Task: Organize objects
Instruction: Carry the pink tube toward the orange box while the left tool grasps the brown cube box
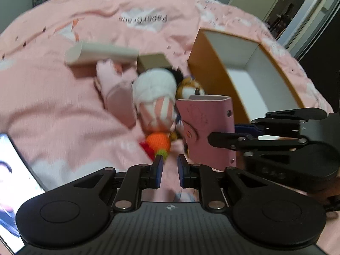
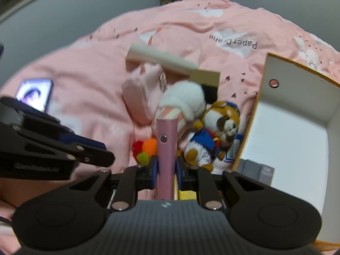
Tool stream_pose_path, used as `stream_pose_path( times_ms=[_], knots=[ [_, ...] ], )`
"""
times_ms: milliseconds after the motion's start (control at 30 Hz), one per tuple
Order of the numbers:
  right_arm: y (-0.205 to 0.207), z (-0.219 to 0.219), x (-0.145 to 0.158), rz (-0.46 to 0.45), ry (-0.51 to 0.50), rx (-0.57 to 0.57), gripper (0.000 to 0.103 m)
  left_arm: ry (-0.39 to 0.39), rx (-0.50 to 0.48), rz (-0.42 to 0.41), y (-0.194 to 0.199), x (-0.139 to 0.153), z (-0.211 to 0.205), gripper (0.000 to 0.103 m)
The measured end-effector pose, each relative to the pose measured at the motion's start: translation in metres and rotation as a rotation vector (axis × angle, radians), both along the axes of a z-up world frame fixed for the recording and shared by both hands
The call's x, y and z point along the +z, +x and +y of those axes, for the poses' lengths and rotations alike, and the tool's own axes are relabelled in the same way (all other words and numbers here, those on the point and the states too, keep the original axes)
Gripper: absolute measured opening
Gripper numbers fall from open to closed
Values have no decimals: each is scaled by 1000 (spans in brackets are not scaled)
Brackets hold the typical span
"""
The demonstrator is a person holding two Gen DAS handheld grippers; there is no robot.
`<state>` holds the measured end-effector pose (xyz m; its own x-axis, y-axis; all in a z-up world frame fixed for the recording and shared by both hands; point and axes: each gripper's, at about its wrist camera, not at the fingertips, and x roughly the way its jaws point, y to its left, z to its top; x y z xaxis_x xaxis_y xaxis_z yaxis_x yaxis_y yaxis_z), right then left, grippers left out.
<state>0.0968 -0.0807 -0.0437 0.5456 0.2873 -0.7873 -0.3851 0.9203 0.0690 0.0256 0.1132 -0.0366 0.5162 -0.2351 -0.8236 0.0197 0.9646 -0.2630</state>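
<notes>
A pink card wallet is clamped upright in the right tool, low centre of the frame. The left tool is nearly closed on nothing. The open box, at the right, appears empty; plush toys remain on the pink bedspread against a grey wall.

Both wrist views angle down, close, sharing blurry toy pile.

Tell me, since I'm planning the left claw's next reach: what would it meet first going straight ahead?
Probably the knitted orange, red and green toy, just beyond the shut, empty left claw; depth is uncertain.
</notes>
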Motion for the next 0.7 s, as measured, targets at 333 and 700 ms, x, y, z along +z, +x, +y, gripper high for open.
stream_pose_path(
  times_ms=[333, 700],
  knots=[
    [12, -38, 58, -107, 105, -117, 18, -2, -55, -62, 33, 18, -14, 34],
    [52, -76, 77, -184, 94, -234, 18, -59, 137, -49, 120, 23, 18, 64]
  ],
)
